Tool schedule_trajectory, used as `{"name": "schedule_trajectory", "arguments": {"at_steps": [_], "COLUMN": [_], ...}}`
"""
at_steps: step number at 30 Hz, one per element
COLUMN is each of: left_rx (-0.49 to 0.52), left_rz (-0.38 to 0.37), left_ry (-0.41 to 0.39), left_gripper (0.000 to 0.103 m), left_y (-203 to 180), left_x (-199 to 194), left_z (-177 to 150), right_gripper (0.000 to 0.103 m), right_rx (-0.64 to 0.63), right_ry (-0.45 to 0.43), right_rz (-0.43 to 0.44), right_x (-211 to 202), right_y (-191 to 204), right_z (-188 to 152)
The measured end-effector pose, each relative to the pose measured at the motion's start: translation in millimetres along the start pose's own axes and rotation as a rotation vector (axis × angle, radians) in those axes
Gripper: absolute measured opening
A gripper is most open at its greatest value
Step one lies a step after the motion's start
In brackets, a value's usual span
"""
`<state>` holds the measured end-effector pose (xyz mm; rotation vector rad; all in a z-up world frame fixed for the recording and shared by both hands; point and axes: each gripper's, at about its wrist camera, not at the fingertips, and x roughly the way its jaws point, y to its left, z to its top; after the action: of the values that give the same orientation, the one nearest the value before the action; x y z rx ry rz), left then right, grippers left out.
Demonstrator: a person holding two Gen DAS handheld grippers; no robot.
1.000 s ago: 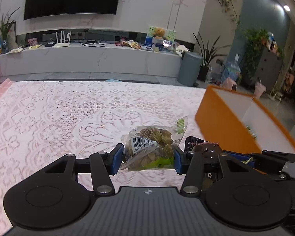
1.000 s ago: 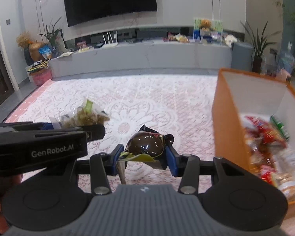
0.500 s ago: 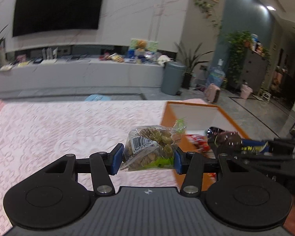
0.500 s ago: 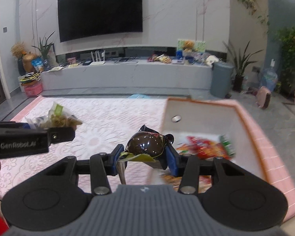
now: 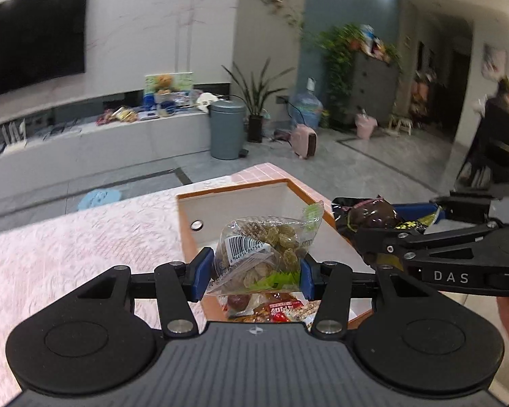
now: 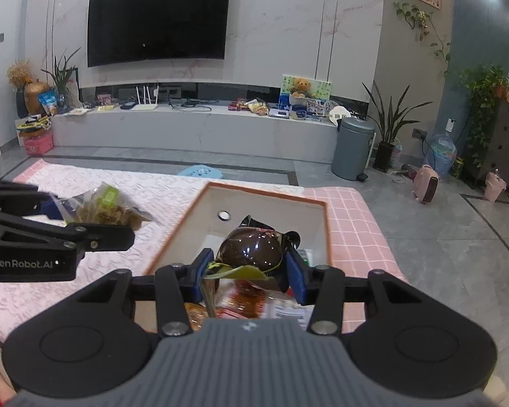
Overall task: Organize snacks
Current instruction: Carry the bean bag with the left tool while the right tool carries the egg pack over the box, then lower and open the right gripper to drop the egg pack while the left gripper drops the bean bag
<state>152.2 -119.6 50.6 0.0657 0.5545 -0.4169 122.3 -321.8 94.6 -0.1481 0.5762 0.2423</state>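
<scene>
Orange-rimmed box [image 6: 317, 203] with white inside; pink checked worktop [image 6: 356, 224] under white lace cloth [image 5: 68, 247]; glossy brown snack [image 6: 251, 249]; clear bag [image 5: 261, 251] of yellow-green raisins.

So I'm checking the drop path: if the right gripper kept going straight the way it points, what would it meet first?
Probably the snack packets already lying in the orange-rimmed box. The right gripper, shut on a dark brown wrapped snack, points down into the box, with nothing visible between; depth is uncertain.

Both snack packets [image 5: 264, 254] [image 6: 251, 249] now above the orange box [image 6: 200, 224] (formerly over the tablecloth).
</scene>
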Motion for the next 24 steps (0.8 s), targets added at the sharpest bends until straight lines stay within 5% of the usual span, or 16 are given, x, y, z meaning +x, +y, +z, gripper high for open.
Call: {"name": "schedule_trajectory", "arguments": {"at_steps": [24], "left_rx": [0.298], "left_rz": [-0.014], "left_ry": [0.264], "left_gripper": [0.057], "left_y": [-39.1], "left_x": [127.3], "left_z": [-18.4], "right_gripper": [0.046], "right_rx": [-0.19], "right_ry": [0.235], "right_rz": [0.028], "right_x": [146.4], "right_y": [-43.8], "right_z": [-11.8]}}
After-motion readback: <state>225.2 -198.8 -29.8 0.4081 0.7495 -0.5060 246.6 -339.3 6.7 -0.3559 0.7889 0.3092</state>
